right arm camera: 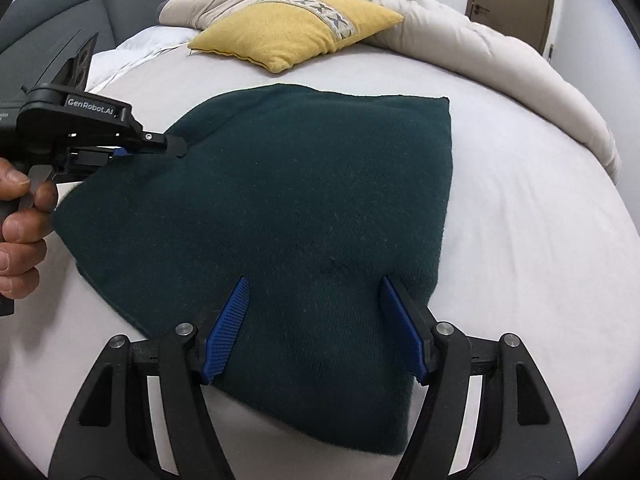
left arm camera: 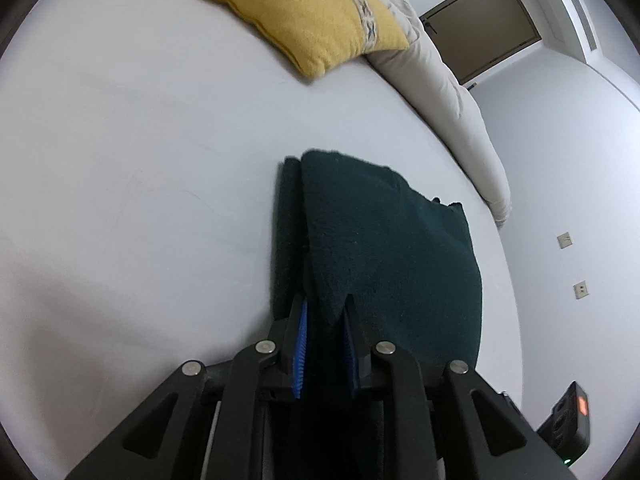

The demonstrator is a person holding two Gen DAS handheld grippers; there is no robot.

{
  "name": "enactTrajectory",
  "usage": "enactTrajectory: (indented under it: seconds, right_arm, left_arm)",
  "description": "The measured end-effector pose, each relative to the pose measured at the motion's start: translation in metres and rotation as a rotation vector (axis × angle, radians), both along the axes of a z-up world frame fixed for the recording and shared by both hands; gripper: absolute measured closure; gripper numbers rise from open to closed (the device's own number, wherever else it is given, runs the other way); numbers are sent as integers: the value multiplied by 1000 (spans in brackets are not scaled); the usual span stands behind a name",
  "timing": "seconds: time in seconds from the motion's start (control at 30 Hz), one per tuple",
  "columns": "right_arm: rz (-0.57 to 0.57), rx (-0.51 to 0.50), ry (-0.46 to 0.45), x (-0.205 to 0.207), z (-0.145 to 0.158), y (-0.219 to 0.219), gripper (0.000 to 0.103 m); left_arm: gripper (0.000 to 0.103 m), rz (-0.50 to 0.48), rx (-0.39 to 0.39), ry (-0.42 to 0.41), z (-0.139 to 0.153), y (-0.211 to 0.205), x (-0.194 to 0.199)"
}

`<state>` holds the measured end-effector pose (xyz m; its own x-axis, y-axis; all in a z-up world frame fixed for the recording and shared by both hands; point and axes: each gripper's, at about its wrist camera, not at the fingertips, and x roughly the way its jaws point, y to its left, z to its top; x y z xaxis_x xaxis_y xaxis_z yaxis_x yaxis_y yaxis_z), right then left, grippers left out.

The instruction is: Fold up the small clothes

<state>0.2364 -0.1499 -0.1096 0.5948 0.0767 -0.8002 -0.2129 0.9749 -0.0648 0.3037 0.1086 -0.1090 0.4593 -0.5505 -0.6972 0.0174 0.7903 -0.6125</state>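
Observation:
A dark green knitted garment (right arm camera: 304, 200) lies folded on the white bed sheet (right arm camera: 520, 240). In the left wrist view it (left arm camera: 380, 248) runs from between my fingers outward. My left gripper (left arm camera: 326, 308) is shut on the garment's edge, its blue pads pressing the cloth. In the right wrist view the left gripper (right arm camera: 176, 148) grips the garment's left side, held by a hand (right arm camera: 20, 224). My right gripper (right arm camera: 314, 284) is open, its blue pads (right arm camera: 228, 328) spread wide over the garment's near part, holding nothing.
A yellow cushion (right arm camera: 296, 28) lies at the far side of the bed, also in the left wrist view (left arm camera: 288, 8). A beige duvet (right arm camera: 500, 68) is bunched along the far right. A grey headboard (right arm camera: 60, 8) stands at far left. A door (right arm camera: 516, 4) is behind.

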Motion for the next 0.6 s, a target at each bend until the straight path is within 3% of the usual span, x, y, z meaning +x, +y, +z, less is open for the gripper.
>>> enactTrajectory:
  seconds: [0.13, 0.27, 0.37, 0.43, 0.47, 0.6]
  right_arm:
    - [-28, 81, -51, -12, 23, -15, 40]
    - [-88, 211, -23, -9, 26, -37, 44]
    - [-82, 222, 52, -6, 3, -39, 48]
    - [-63, 192, 53, -10, -6, -38, 48]
    - [-50, 182, 45, -13, -5, -39, 48]
    - [-11, 133, 60, -23, -3, -41, 48]
  left_arm:
    - [83, 38, 186, -151, 48, -9, -20]
    - [83, -62, 280, -282, 81, -55, -27]
    - [82, -124, 308, -244, 62, -82, -17]
    - [83, -110, 353, -162, 29, -83, -9]
    - [87, -100, 333, -136, 9, -74, -8]
    - [90, -112, 306, -178, 5, -62, -14]
